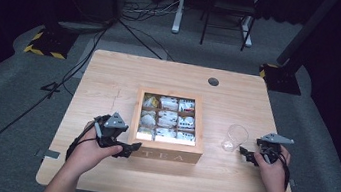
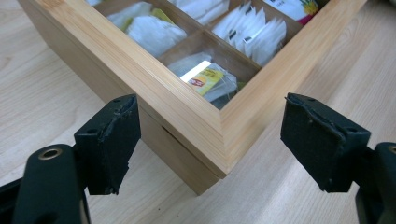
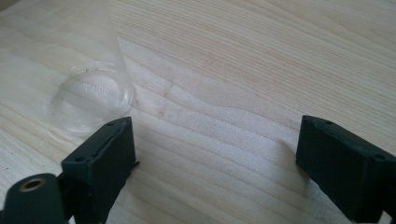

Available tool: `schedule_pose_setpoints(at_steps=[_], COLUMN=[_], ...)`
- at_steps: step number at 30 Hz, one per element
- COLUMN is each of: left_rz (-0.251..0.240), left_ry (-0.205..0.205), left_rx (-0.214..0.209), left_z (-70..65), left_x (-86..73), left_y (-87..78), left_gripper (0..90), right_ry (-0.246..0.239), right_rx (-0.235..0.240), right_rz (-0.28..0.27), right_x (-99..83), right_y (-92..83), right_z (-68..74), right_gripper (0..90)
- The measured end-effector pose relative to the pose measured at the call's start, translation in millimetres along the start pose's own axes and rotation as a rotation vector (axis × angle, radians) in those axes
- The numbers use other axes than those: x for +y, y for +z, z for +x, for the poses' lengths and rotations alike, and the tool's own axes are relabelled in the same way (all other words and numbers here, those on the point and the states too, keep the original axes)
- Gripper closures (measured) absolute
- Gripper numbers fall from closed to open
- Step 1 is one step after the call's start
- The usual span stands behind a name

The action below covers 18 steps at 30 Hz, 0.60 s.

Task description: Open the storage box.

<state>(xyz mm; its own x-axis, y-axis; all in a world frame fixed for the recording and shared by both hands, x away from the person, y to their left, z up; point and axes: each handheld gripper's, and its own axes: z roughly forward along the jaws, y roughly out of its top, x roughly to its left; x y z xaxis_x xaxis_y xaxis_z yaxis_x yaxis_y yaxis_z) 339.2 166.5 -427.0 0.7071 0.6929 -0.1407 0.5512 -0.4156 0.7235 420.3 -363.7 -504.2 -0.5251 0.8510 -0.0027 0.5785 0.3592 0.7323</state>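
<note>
Nearest us, our left gripper [image 2: 212, 140] spreads its jaws wide around the near corner of the wooden box [image 1: 165, 152] lettered "TEA", gripping nothing. Our right gripper [image 3: 215, 161], equally spread and empty, rests beside a clear plastic cup [image 1: 235, 137] on the table [image 1: 111, 75].

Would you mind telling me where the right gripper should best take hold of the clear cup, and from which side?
I would grip the clear plastic cup across its side wall near mid-height, coming in level from its right, where the right gripper already waits with jaws open. The cup stands upright on the table and its wall looks thin, so I'd suggest a gentle squeeze. The tea box blocks its left.
</note>
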Motion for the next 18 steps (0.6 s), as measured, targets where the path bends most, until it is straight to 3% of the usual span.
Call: schedule_pose_setpoints(at_steps=[10,18], left_rz=[0.069,0.114], left_ry=[0.009,0.055], left_rx=[0.014,0.040], left_z=[-1.6,-2.9], left_x=[-2.5,-4.1], left_y=[8.2,10.8], left_gripper=[21.7,26.5], right_ry=[-0.001,-0.001], right_rx=[0.000,0.000], right_rz=[0.000,0.000], right_x=[0.0,0.0], right_y=[0.0,0.0], right_z=[0.0,0.0], right_gripper=[12.1,12.1])
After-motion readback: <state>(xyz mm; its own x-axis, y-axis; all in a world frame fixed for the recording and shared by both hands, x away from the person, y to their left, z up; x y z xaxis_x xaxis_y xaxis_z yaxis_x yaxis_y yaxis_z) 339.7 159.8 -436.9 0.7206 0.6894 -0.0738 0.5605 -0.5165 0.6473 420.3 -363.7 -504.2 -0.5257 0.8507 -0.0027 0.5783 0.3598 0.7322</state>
